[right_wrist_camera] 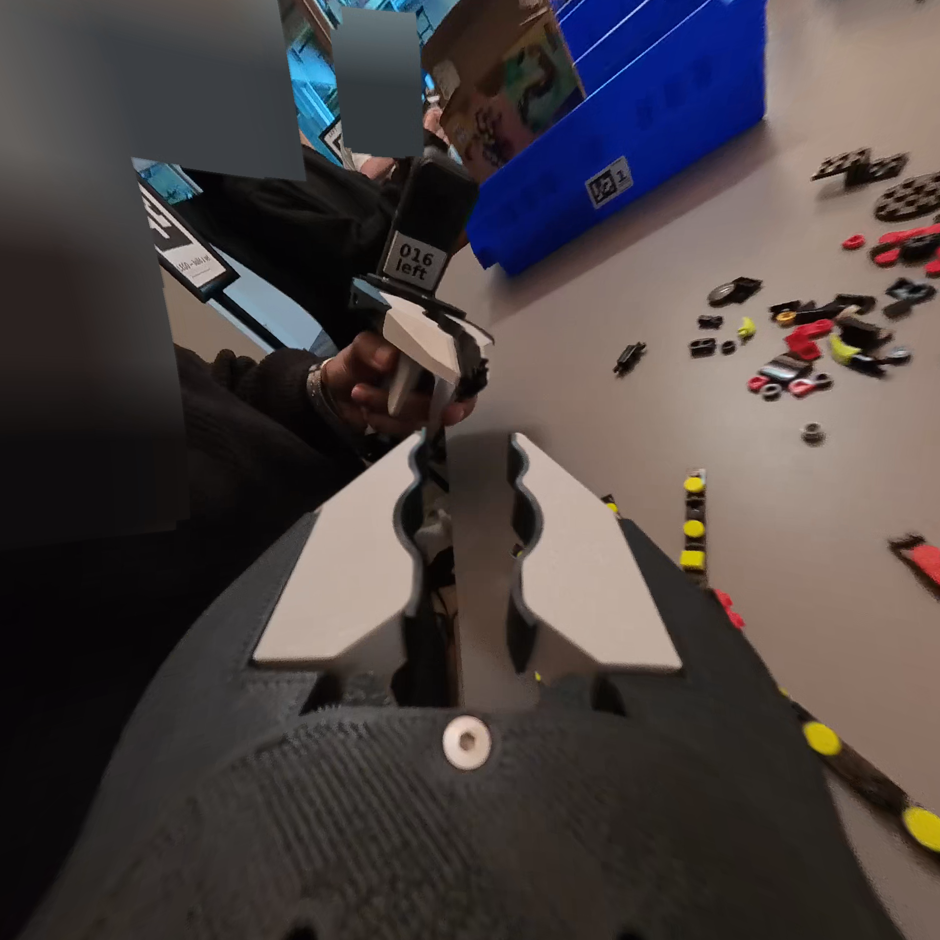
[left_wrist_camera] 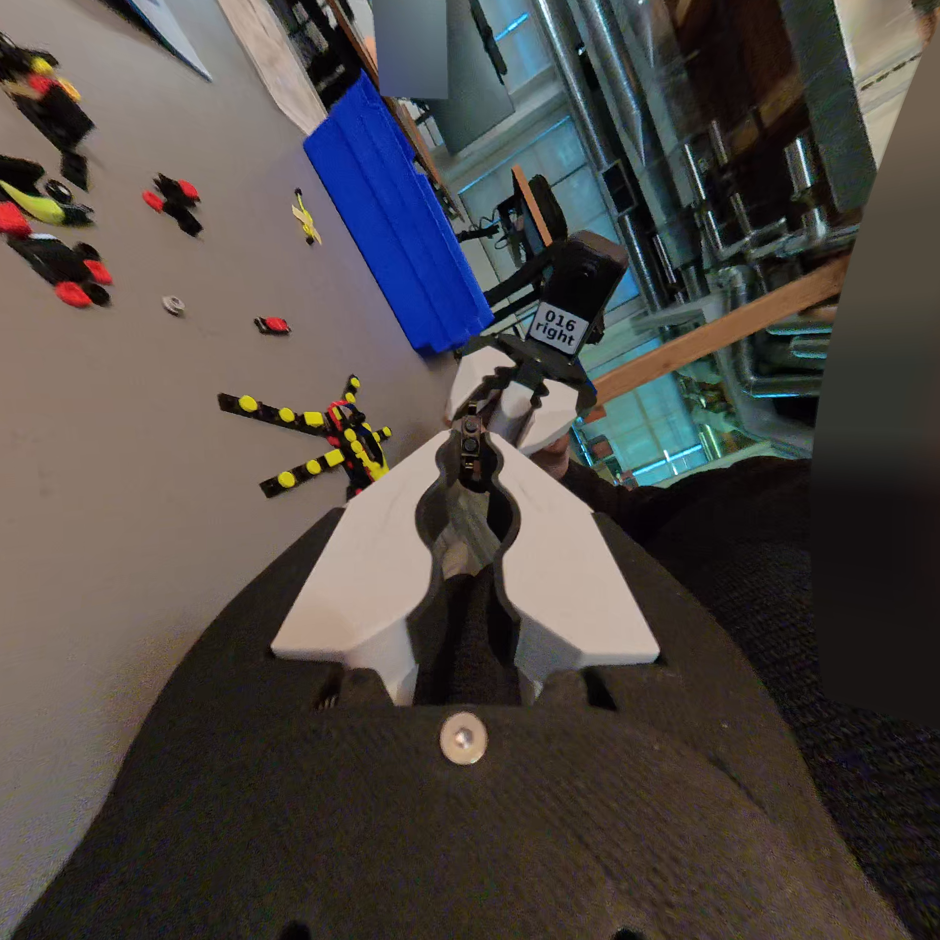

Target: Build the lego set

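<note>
Table (left_wrist_camera: 127, 458): grey, matte, tilted steeply in both views; beyond its far edge, metal ducting and wooden beams.

Bin (left_wrist_camera: 391, 224): blue, on the table at the far edge; in the right wrist view cardboard sits inside it and a sticker is on its side.

Left gripper (left_wrist_camera: 470, 445): held in the air off the table edge, white fingers together at the tips, clamped on a small black lego piece (left_wrist_camera: 470, 437) with 2 studs showing. The piece sticks out past the tips.

Right gripper (right_wrist_camera: 465, 442): fingers apart, nothing seen between them. In the left wrist view it hangs just beyond the piece, tips pointing down toward it; whether they touch it I cannot tell.

Hand (right_wrist_camera: 366, 386): dark sleeve, grips the left gripper's handle.

Rotor (left_wrist_camera: 325, 437): black beams with yellow round tiles, flat on the table just beside the left gripper, apart from it.

Loose parts (right_wrist_camera: 814, 346): black, red and yellow, scattered well apart from both grippers; several are motion-blurred.
</note>
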The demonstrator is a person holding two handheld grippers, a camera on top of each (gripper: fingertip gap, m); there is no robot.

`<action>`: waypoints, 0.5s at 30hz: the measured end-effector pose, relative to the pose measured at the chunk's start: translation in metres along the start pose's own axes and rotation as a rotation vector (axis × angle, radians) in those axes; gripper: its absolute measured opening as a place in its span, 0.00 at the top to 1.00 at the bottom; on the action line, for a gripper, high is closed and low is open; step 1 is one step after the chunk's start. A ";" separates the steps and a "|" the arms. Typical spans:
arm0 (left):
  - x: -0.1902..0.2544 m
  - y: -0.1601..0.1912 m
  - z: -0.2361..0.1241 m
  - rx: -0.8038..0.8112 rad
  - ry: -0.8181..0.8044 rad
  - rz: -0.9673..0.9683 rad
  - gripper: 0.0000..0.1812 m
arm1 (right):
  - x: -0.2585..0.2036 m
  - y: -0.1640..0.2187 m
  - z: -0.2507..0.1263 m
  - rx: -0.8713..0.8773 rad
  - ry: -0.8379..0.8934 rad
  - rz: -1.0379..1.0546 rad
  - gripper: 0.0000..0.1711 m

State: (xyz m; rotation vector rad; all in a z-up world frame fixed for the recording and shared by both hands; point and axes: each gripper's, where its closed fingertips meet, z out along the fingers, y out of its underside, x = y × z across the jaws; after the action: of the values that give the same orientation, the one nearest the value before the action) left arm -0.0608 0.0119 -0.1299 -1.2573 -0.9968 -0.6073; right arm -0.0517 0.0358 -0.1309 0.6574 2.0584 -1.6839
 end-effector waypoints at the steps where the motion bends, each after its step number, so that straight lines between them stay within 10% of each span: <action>1: 0.002 0.003 0.003 -0.014 0.005 0.006 0.98 | -0.003 0.002 0.004 -0.015 -0.005 -0.007 0.82; 7: 0.012 0.017 0.014 -0.050 0.047 -0.022 0.98 | -0.013 0.002 0.009 0.007 -0.033 -0.037 0.82; 15: 0.001 0.011 0.015 0.147 0.146 -0.422 0.98 | -0.007 -0.010 0.000 0.032 0.265 -0.643 0.79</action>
State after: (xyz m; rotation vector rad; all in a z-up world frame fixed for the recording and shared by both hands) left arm -0.0557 0.0292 -0.1343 -0.8627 -1.1700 -0.9197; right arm -0.0518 0.0336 -0.1192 0.2366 2.6311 -2.0517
